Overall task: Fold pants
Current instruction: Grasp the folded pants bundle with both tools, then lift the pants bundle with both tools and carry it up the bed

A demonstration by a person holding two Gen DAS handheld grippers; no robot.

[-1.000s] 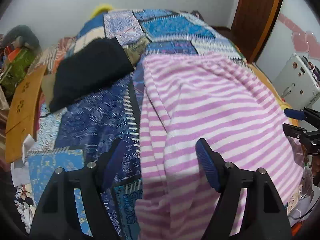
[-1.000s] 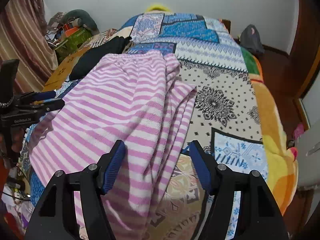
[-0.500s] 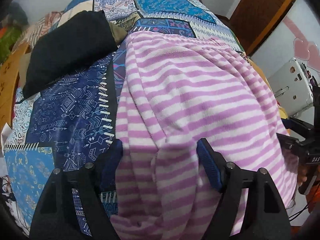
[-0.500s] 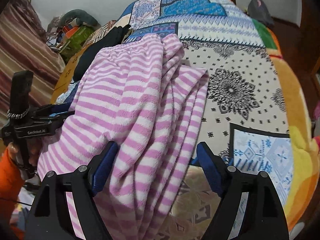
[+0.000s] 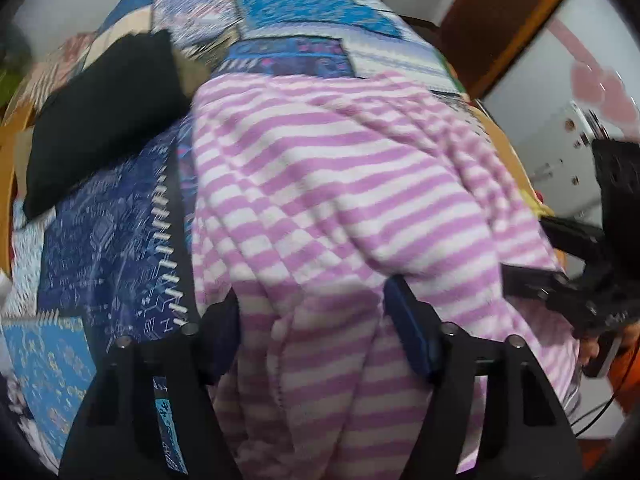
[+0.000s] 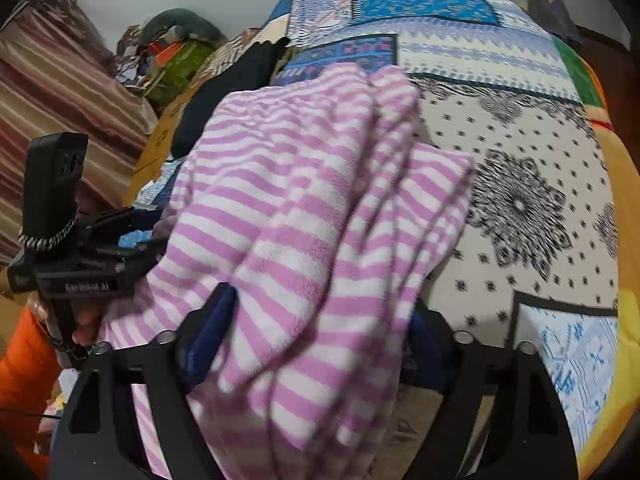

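Now striped pants (image 5: pixel 340 184) bunched between both pairs of just-closing jaws, left gripper (image 5: pixel 316 332) and right gripper (image 6: pixel 316 344), grip unclear

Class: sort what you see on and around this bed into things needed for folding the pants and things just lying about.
Needed: striped pants; left gripper; right gripper.
Lying about: black cushion; patchwork bedspread; white case.

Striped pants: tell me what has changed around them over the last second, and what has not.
Both claws came down over the near end of the striped pants. The left claw and the right claw have just been closing, each with a bunch of pant fabric between its pads; a firm grip cannot be told. The pants bunched slightly. The black cloth and the patchwork bedspread stayed put.
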